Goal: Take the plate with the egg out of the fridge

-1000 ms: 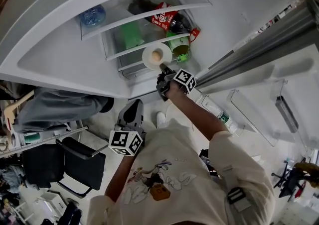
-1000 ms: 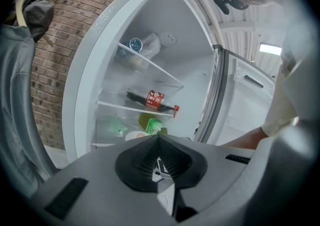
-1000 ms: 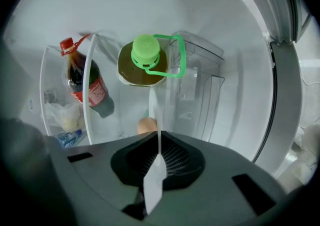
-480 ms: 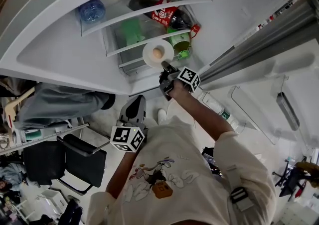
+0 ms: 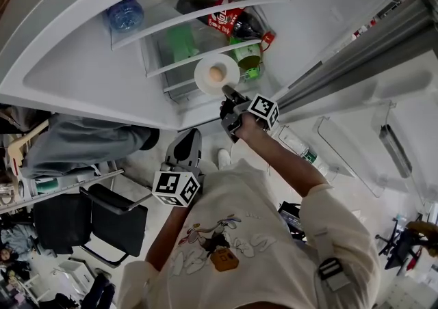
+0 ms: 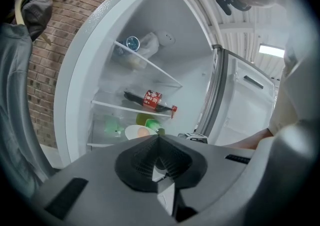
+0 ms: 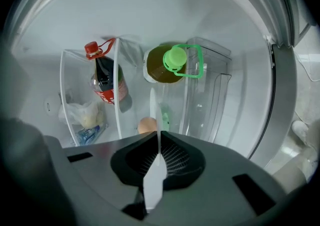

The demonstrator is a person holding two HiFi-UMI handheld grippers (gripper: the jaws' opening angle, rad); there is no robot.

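Note:
A white plate point(image 5: 204, 72) carrying a brown egg point(image 5: 216, 74) hangs at the front of the open fridge, level with the lower shelves. My right gripper point(image 5: 229, 96) is shut on the plate's near rim. In the right gripper view the plate point(image 7: 153, 115) shows edge-on between the jaws, the egg point(image 7: 146, 125) to its left. My left gripper point(image 5: 183, 145) hangs lower, outside the fridge, jaws together and holding nothing. The left gripper view looks past the left gripper point(image 6: 159, 162) at the plate point(image 6: 133, 131) and egg point(image 6: 143, 132).
The fridge shelves hold a red-labelled cola bottle point(image 5: 229, 22), a green-capped oil jug point(image 5: 245, 61) and a blue-capped water bottle point(image 5: 126, 15). The open fridge door point(image 5: 356, 116) stands at right. A grey garment point(image 5: 82, 147) and a black chair point(image 5: 102, 215) are at left.
My right hand has shifted slightly right and back, still holding the plate at the shelf front. The left gripper has barely moved.

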